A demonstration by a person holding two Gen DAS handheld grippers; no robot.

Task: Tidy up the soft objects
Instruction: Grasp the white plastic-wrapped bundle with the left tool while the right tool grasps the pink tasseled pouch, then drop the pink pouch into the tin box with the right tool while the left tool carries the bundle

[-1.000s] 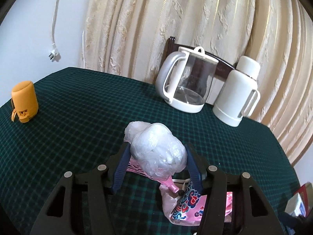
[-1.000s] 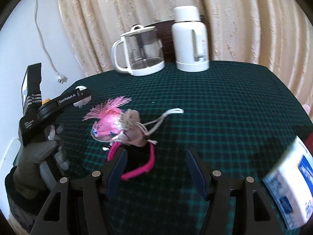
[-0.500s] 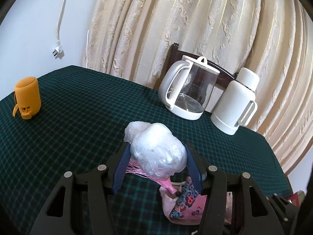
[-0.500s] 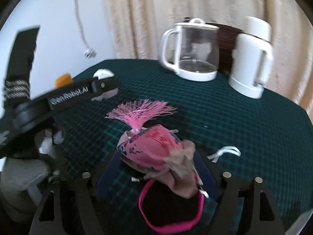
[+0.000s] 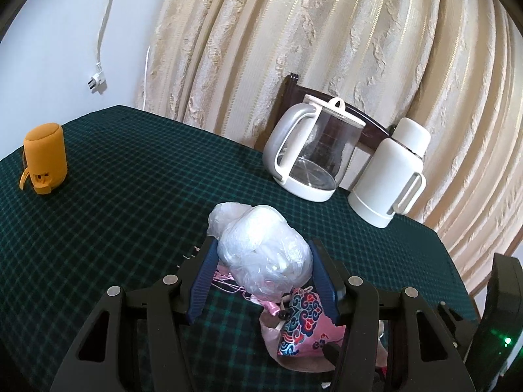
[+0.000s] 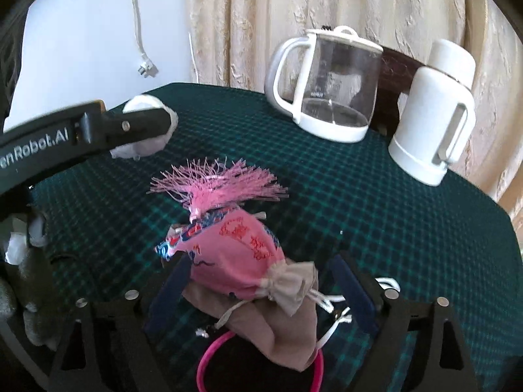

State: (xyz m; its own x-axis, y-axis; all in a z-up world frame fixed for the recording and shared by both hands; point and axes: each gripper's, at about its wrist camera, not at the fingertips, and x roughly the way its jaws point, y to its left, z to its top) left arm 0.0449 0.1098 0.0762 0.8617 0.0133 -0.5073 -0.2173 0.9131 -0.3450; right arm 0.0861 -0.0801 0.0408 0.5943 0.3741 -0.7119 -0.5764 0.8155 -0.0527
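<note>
L tool (image 5: pixel 261 254) holds the white plastic-wrapped bundle (image 5: pixel 263 254), blue pads pressed on both its sides, bundle bulging up and fwd past the tips, carried above the tabletop (image 5: pixel 130 196). R tool (image 6: pixel 261 284) is spread wide, pink pouch (image 6: pixel 235 254) sitting between its fingers but w/ gaps either side, no contact that I can see.

Key relation: pouch lies dead ahead of R tool, long axis running away from it and a bit left — beige drawstring neck (image 6: pixel 287 290) nearest the tool, pink tassel (image 6: pixel 215 183) at the far end. So the fingers straddle it across the short axis; looks like closing here would catch the body near the neck. Beige bag (image 6: pixel 271 336) and pink loop (image 6: pixel 261 366) lie under/behind the pouch, closer in to R tool, risk of pinching those too.

From L view the pouch is below and right of L tool, partly hidden by the bundle. R tool is nearer and free; L is full.

Kettle (image 5: pixel 313 153), white flask (image 5: pixel 392 179) far ahead of both; orange cylinder (image 5: pixel 45 158) far left of L tool.
</note>
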